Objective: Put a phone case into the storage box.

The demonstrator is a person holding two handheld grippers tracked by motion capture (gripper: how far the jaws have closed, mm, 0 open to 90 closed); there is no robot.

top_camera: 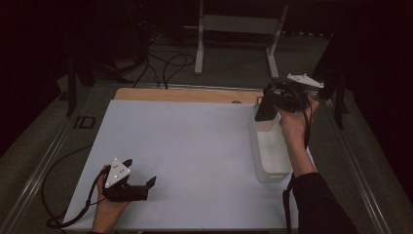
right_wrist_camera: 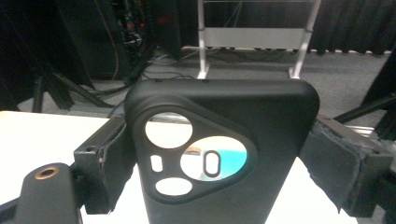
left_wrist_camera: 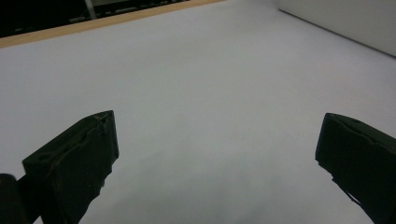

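White table (top_camera: 195, 146): a phone case (top_camera: 265, 108) is clamped upright in the right tongs (top_camera: 271, 100), directly above the bin (top_camera: 271, 151); left tongs (top_camera: 141, 176) are held apart, well away

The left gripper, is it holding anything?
No, the left gripper has its jaws spread wide apart with just the bare white table between them.
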